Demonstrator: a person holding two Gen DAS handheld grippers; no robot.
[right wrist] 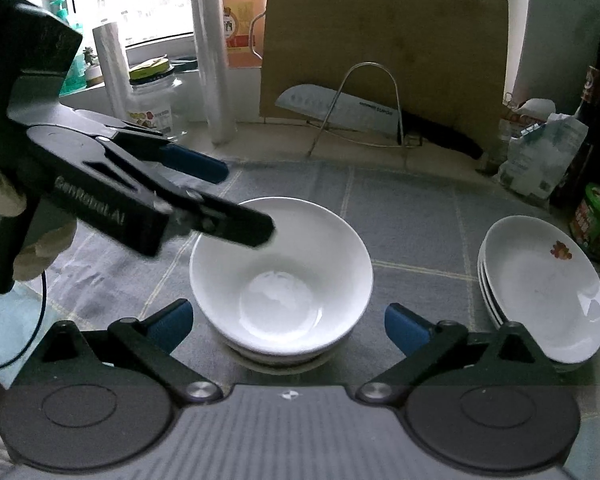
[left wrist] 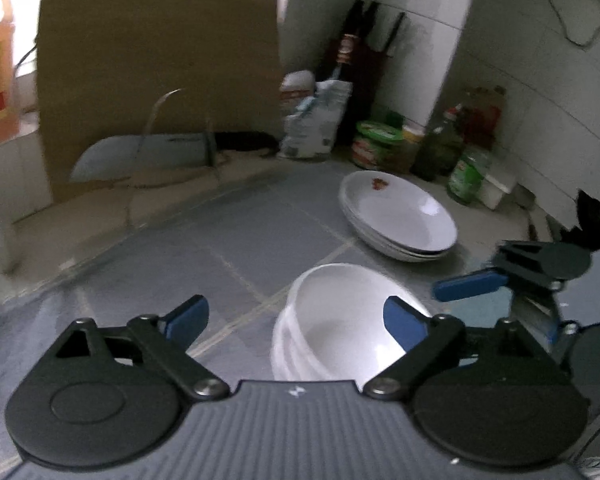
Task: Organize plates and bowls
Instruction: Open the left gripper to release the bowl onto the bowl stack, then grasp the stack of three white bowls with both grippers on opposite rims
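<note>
Gleaming round white bowls (right wrist: 281, 276) (glazed, nested), shallow plates (right wrist: 544, 292)

The stack of bowls (right wrist: 281, 280) is glossy white ceramic, as is the stack of plates (right wrist: 544, 288). They sit on a matt woven cloth (right wrist: 412, 224). Behind stands a smooth wooden cutting board (right wrist: 384, 40), a thin metal wire rack (right wrist: 370, 104) and a knife (right wrist: 340, 110) with a dull steel blade.

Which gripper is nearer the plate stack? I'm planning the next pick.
Right. The right gripper hangs over the bowl stack, beside the plate stack; the left gripper sits beyond the bowls.
</note>
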